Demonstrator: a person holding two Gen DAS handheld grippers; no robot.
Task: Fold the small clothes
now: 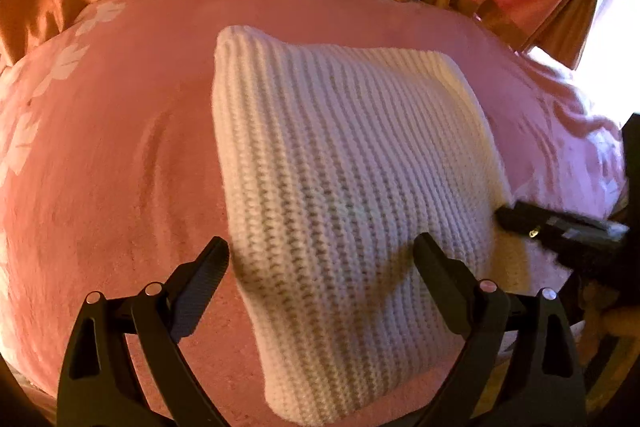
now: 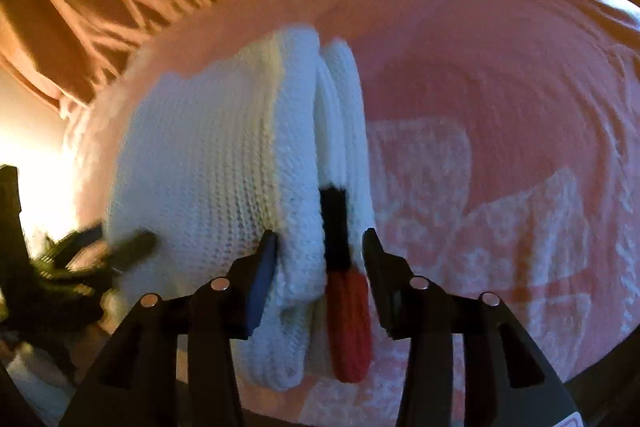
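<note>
A pink floral bed cover carries the folded white ribbed knitted garment, with no readable label. The left gripper has its jaws spread above it. The right gripper, jaws spread, straddles its layered edge.

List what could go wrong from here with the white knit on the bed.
1. The right gripper straddles the edge of the folded white knit garment with its jaws still apart; closing may catch only some of the stacked layers, so the fold could splay open.
2. The left gripper is open and holds nothing, so a one-sided pull might drag the garment askew.
3. The pink blanket looks plush, and a low pinch might snag it too.
</note>
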